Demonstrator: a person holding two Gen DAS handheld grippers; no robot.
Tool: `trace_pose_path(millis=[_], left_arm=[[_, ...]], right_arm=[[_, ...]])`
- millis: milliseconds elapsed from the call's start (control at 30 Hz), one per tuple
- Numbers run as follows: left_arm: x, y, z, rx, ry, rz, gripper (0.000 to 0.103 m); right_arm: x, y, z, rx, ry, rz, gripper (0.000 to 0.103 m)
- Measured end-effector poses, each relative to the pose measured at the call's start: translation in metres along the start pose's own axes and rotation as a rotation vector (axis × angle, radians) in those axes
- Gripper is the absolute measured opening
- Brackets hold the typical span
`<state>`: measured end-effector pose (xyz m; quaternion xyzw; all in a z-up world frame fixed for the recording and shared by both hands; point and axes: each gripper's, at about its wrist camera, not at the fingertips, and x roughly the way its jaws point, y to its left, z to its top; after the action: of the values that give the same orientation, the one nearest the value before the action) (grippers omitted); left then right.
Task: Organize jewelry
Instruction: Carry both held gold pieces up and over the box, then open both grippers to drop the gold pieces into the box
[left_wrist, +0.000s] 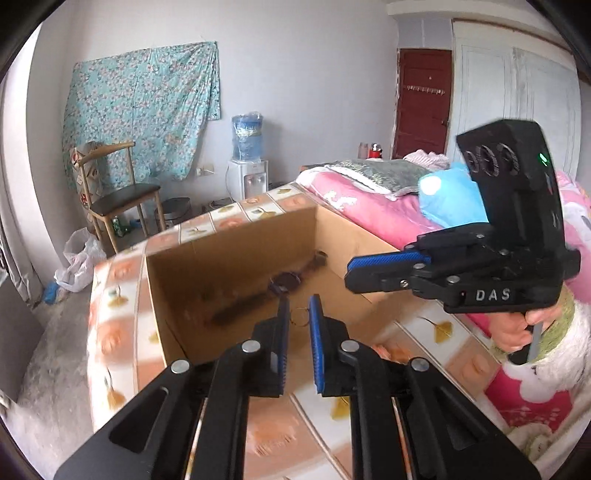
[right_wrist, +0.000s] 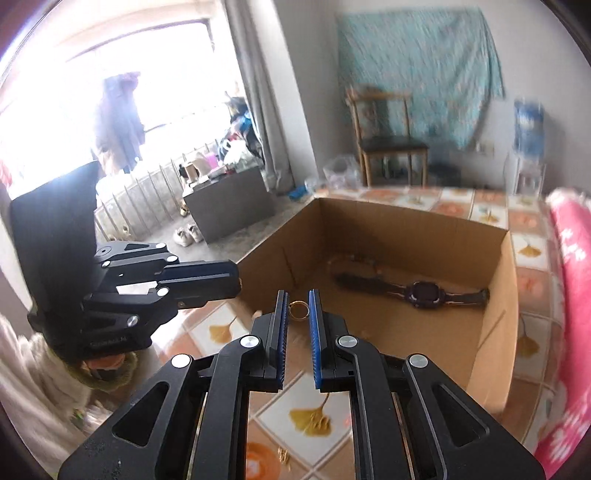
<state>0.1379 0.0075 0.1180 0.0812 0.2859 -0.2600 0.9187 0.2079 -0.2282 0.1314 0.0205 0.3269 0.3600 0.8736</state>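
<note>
Each gripper pinches one gold ring: left gripper (left_wrist: 299, 314) its ring (left_wrist: 300, 316), right gripper (right_wrist: 299, 308) another ring (right_wrist: 298, 309). Ahead, one watch (right_wrist: 421, 291) (dark-strapped) lies inside the single cardboard box (right_wrist: 491, 314).

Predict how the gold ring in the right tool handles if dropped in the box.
The gold ring looks rigid: it spans the right tool pads undeformed. Thin, so probably light; gripped only at two edges, it may slip. Round, so it could roll across the cardboard box floor. The left tool's thin ring likely behaves alike.
</note>
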Motion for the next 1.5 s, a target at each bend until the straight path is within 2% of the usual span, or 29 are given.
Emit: trace_pose_path(millis=[67, 167, 267, 300, 367, 533, 667, 800, 1067, 1167, 1300, 1367, 1500], left_arm=[[0.022, 0.011, 0.013, 0.005, 0.060, 0.010, 0.011], [0.064, 0.035, 0.028, 0.004, 0.206, -0.008, 0.011], [0.108, 0.060, 0.031, -0.037, 0.374, -0.022, 0.011], [0.117, 0.064, 0.029, -0.047, 0.408, -0.029, 0.011], [0.143, 0.078, 0.026, -0.061, 0.495, -0.003, 0.011], [0.170, 0.086, 0.019, -0.130, 0.596, -0.045, 0.011], [0.177, 0.084, 0.019, -0.130, 0.616, -0.053, 0.011], [0.179, 0.090, 0.019, -0.138, 0.624, -0.040, 0.018], [0.169, 0.096, 0.023, -0.159, 0.574, -0.021, 0.019], [0.152, 0.097, 0.029, -0.155, 0.514, -0.005, 0.020], [0.120, 0.087, 0.035, -0.149, 0.415, 0.004, 0.027], [0.098, 0.080, 0.039, -0.138, 0.357, 0.011, 0.029], [0.053, 0.069, 0.040, -0.125, 0.248, 0.004, 0.040]], right_arm=[[0.022, -0.018, 0.020, 0.061, 0.081, 0.020, 0.009], [0.059, -0.044, 0.040, 0.133, 0.212, 0.024, 0.009], [0.087, -0.062, 0.045, 0.168, 0.312, 0.015, 0.009], [0.100, -0.069, 0.045, 0.190, 0.351, 0.013, 0.009], [0.120, -0.079, 0.045, 0.216, 0.417, 0.003, 0.009], [0.144, -0.093, 0.039, 0.255, 0.481, -0.017, 0.011], [0.150, -0.098, 0.039, 0.271, 0.478, -0.026, 0.013], [0.141, -0.101, 0.039, 0.283, 0.458, -0.027, 0.024], [0.118, -0.103, 0.042, 0.300, 0.390, -0.033, 0.024], [0.095, -0.099, 0.046, 0.291, 0.329, -0.035, 0.027], [0.064, -0.091, 0.051, 0.278, 0.254, -0.041, 0.035], [0.046, -0.082, 0.050, 0.267, 0.205, -0.045, 0.036], [0.012, -0.070, 0.043, 0.260, 0.124, -0.045, 0.039]])
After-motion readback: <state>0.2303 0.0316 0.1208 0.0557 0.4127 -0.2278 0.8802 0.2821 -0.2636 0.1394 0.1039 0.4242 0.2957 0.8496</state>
